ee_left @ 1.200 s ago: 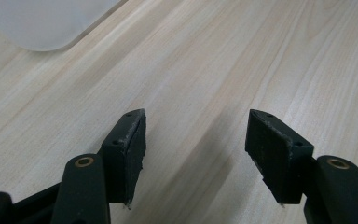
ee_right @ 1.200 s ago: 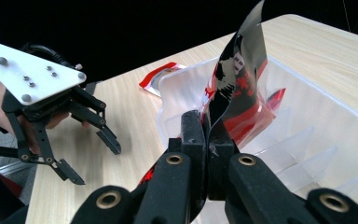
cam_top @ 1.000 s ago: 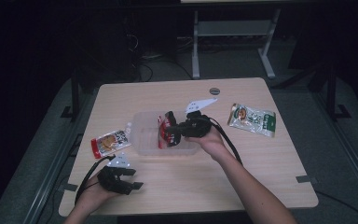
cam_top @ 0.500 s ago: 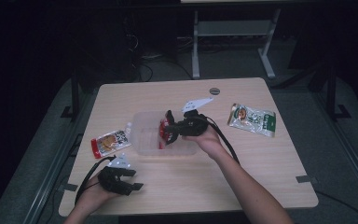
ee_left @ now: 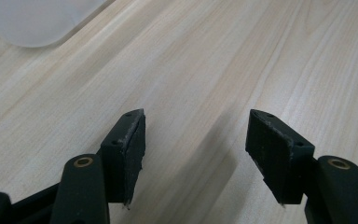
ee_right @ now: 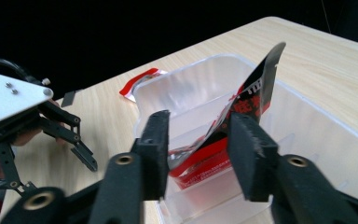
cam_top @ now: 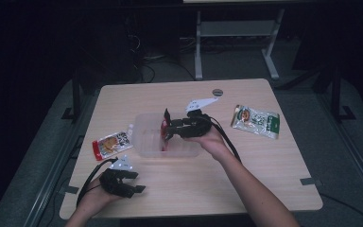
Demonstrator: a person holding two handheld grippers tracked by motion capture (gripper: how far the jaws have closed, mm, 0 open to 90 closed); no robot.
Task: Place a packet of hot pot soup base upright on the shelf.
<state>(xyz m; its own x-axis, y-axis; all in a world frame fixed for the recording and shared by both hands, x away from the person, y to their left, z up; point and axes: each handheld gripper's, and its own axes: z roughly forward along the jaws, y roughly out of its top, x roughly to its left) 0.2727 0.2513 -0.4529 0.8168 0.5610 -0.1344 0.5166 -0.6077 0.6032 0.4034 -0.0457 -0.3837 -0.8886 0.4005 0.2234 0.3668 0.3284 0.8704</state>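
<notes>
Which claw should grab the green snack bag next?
Probably the right claw: it sits open over the clear bin, nearer the green bag. The left claw rests at the table's near-left corner.

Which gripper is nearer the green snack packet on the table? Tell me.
Right. The right gripper is over the clear plastic bin, beside the green snack packet. The left gripper rests at the table's near-left corner, much farther off.

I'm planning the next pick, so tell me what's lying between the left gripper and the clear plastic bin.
Bare tabletop. The left gripper view shows plain wood from the left gripper to the bin; in the high view the red packet lies off to the side.
</notes>
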